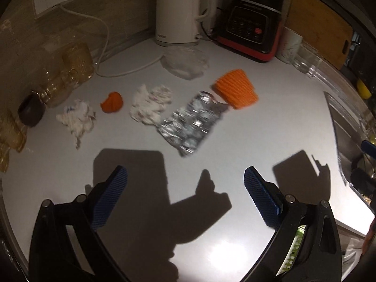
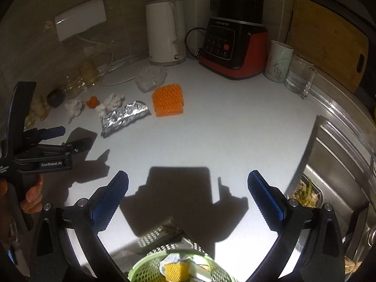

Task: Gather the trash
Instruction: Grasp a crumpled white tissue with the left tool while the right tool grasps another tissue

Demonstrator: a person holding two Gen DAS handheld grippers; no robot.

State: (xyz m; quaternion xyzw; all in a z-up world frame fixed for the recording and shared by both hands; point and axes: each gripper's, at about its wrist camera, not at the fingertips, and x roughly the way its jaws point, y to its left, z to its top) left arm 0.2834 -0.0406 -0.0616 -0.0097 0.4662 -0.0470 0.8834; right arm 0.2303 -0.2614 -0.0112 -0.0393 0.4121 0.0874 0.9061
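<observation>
The trash lies in a loose row toward the back of the white table (image 1: 270, 127): a crumpled tissue (image 1: 76, 119), a small orange scrap (image 1: 112, 102) just beside it, a second crumpled tissue (image 1: 150, 104), a creased foil blister pack (image 1: 191, 122) touching that tissue, and an orange foam net sleeve (image 1: 236, 89) at the foil's far end. Behind them sits a clear plastic wrapper (image 1: 184, 62). At the near edge, seen from the right wrist, a green perforated basket (image 2: 150, 264) already holds a yellow net piece and some wrapping (its contents are only partly in view).

The left hand-held gripper (image 1: 185, 197) hovers over bare table in front of the row, jaws spread wide with nothing between them. The right hand-held gripper (image 2: 188, 198) is likewise spread and empty, above the basket.

Along the wall stand a white kettle (image 1: 178, 11), a red-and-black blender (image 1: 252, 28), a patterned cup (image 2: 278, 62) and a glass (image 2: 299, 78); a steel sink (image 2: 338, 164) lies to the right.
</observation>
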